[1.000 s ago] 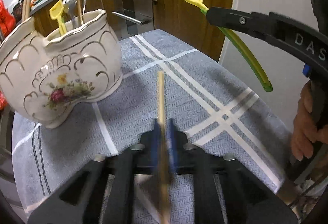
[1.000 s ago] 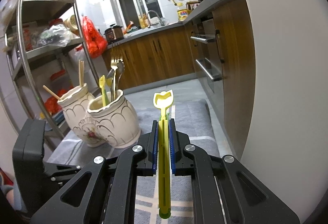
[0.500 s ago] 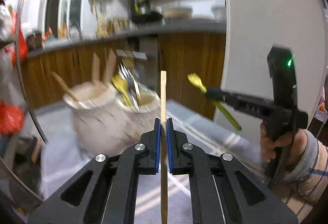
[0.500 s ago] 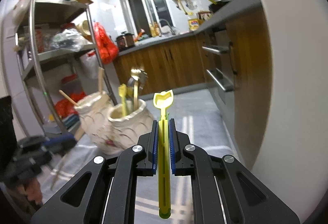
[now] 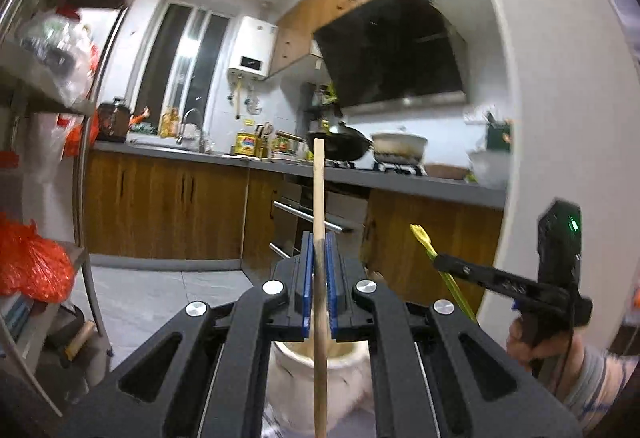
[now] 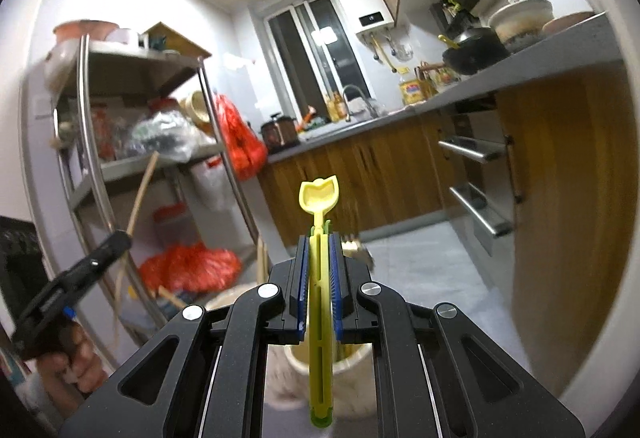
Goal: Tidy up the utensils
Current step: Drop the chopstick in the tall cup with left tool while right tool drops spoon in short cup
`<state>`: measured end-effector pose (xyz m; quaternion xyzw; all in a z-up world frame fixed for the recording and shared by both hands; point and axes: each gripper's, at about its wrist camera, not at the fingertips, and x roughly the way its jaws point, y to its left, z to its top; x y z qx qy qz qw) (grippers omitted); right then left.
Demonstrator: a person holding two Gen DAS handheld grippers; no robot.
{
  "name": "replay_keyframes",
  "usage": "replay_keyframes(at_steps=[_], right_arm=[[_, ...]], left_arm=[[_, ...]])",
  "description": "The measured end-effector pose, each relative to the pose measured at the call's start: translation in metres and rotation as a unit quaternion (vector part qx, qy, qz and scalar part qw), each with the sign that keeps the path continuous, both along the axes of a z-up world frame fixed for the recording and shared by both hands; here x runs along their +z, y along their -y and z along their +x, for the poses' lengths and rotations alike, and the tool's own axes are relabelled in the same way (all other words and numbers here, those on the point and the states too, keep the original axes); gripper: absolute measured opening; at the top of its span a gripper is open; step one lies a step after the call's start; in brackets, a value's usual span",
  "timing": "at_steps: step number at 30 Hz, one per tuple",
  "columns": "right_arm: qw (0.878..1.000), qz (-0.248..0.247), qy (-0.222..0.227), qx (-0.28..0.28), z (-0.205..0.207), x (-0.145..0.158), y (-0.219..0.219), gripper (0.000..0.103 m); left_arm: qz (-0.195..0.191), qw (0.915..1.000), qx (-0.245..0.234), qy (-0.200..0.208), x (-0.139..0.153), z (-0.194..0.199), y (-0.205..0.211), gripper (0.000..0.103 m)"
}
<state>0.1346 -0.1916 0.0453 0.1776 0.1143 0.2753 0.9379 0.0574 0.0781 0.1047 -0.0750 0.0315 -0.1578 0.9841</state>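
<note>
At the far left of the left wrist view we saw a metal rack (image 5: pixel 86 141) hung with an orange bag (image 5: pixel 30 264). At the middle, our left gripper (image 5: pixel 319 258) was clamped narrow on a wooden chopstick (image 5: pixel 319 197), its blue pads (image 5: pixel 307 278) pressed against the stick from both sides. The chopstick stood nearly upright, its top end rising far above the pads and its lower end running down past a cream ceramic holder (image 5: pixel 320 370) that sat low in the picture between the gripper's arms. Whether the stick touched the holder we could not tell. Further right, our right gripper (image 5: pixel 442 261) held a yellow-green utensil (image 5: pixel 422 238) tilted, well apart from the chopstick. A wok (image 5: pixel 344 143) sat on the far counter.

In the right wrist view, the left gripper (image 6: pixel 120 238) appeared at the left with the chopstick (image 6: pixel 142 189) slanting up from it, in front of the rack (image 6: pixel 84 125). At the middle, the right gripper (image 6: pixel 320 258) was closed narrow on the yellow-green utensil (image 6: pixel 319 197), whose tulip-shaped head stood above the pads. Below it was the mouth of a ceramic holder (image 6: pixel 348 366), the utensil's lower end crossing in front of its rim. At the right ran wooden cabinets (image 6: pixel 552 197).
</note>
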Motion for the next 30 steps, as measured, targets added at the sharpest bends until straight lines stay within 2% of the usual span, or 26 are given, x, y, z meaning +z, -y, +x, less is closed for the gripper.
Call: replay_keyframes(at_steps=[4, 8, 11, 17, 30], right_arm=[[0.999, 0.035, -0.02, 0.004, 0.021, -0.009, -0.001, 0.011], [0.998, 0.048, -0.037, 0.008, 0.03, -0.019, -0.005, 0.011], [0.998, 0.054, -0.039, 0.016, 0.032, -0.024, -0.007, 0.011], [0.998, 0.043, -0.038, 0.024, 0.032, -0.026, -0.015, 0.011], [0.999, 0.026, -0.015, 0.024, 0.023, -0.026, -0.026, 0.011]], left_arm=[[-0.054, 0.9982, -0.004, -0.023, -0.003, 0.047, -0.014, 0.006], [-0.073, 0.997, -0.011, -0.023, -0.006, 0.079, -0.01, 0.006], [-0.069, 0.9974, -0.016, -0.012, -0.008, 0.095, 0.0, 0.006], [-0.066, 0.9974, -0.027, -0.011, -0.018, 0.105, 0.005, 0.006], [-0.065, 0.9964, -0.049, -0.022, -0.027, 0.087, -0.009, 0.006]])
